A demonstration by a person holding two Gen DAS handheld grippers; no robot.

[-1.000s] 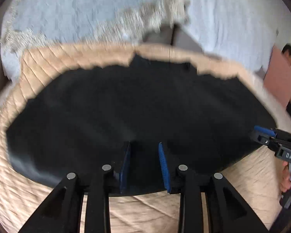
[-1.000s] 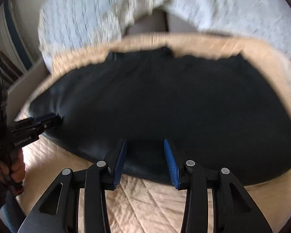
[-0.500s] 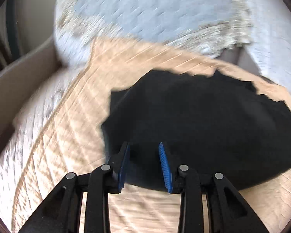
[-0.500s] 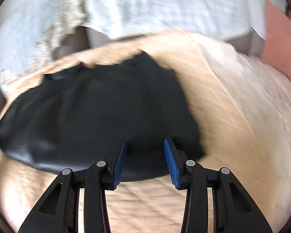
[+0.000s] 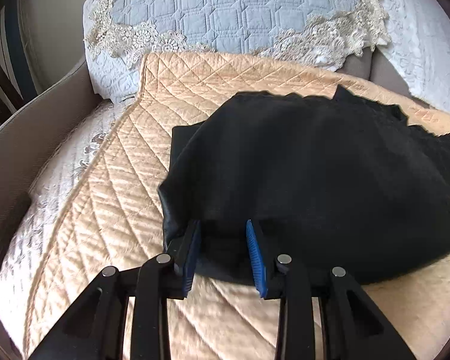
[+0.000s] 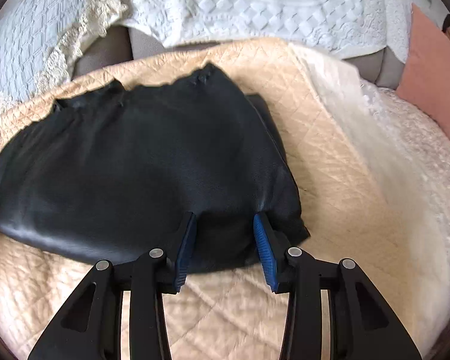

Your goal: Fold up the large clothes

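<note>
Since a second ago both grippers have swung apart from the middle of the black garment to its near corners. The left gripper and right gripper each stand part-open with cloth between the pads; whether they pinch it I cannot tell. The garment lies folded on the peach quilt, seemingly ready for another fold, and no writing is readable now.

We saw a plain black garment on a peach quilt stitched in diamonds. Behind it lay a pale blue cover quilted in squares with cream lace trim, a white textured cover and a pink cushion. The black grippers had blue pads.
</note>
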